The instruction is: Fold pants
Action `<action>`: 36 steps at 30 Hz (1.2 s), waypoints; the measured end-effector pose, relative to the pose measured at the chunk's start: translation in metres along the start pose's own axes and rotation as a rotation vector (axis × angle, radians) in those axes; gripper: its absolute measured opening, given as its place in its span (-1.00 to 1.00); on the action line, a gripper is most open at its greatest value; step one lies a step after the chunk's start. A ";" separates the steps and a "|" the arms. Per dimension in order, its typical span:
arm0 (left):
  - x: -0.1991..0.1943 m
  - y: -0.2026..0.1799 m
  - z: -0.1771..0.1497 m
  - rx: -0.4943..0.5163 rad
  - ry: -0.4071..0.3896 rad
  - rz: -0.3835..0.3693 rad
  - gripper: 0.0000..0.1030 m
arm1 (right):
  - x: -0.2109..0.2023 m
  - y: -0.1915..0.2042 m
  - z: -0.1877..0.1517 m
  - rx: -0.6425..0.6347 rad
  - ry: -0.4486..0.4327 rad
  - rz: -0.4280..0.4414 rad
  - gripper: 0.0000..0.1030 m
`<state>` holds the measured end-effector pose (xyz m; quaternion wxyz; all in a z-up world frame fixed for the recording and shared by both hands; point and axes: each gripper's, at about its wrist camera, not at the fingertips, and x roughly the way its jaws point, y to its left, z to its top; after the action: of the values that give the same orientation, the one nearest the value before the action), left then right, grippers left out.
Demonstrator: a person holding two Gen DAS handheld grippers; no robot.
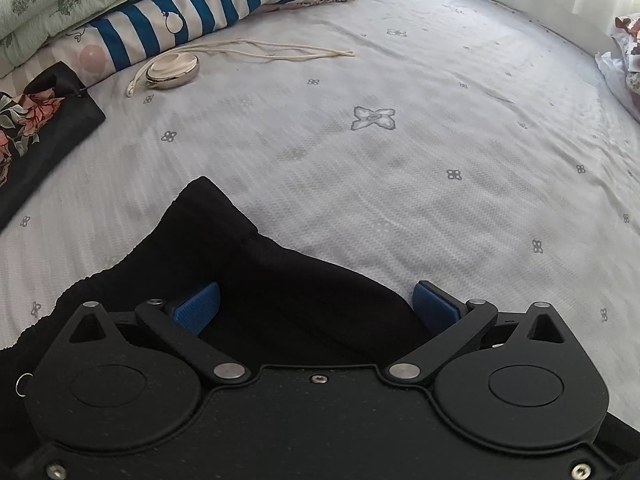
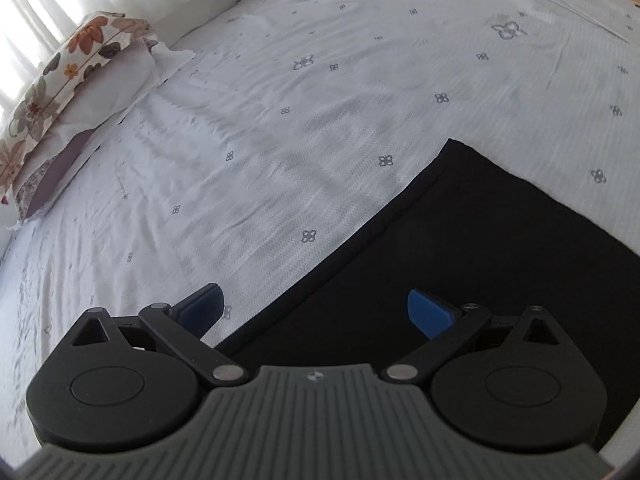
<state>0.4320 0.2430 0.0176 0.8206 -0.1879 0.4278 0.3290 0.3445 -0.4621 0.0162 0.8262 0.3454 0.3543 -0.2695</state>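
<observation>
Left claw (image 1: 316, 306) spread, black pants (image 1: 256, 280) bunched between pads, lower centre; right claw (image 2: 314, 310) spread, straddling pants' hem edge running up-right.

**Black on pale grey, with stripes and florals at the edges**

The plain black fabric pants (image 1: 256, 280) lie on a pale grey-white bedsheet (image 1: 400, 184) dotted with small grey four-petal flowers. Both black grippers carry blue finger pads (image 1: 198, 308). A blue-and-white striped folded quilt (image 1: 192, 12) sits under a mint green floral one (image 1: 60, 0). The black cloth bag (image 1: 36, 132) shows pink flowers; the cream pillow (image 2: 60, 80) shows orange and brown ones.
</observation>
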 end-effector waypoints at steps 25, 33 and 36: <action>-0.091 0.076 -0.016 -0.049 -0.242 -0.150 -0.93 | -0.063 -0.036 0.011 -0.097 -0.160 -0.186 -0.94; -0.132 0.118 -0.012 -0.080 -0.219 -0.241 -0.93 | -0.100 -0.102 0.018 0.080 -0.016 0.076 -0.56; -0.137 0.131 -0.013 -0.089 -0.206 -0.256 -0.93 | -0.092 -0.097 0.006 0.081 0.028 0.153 -0.14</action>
<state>0.2756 0.2771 0.1196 0.8862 -0.2424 0.2990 0.2577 0.2240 -0.5079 0.0537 0.8246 0.4082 0.3274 -0.2150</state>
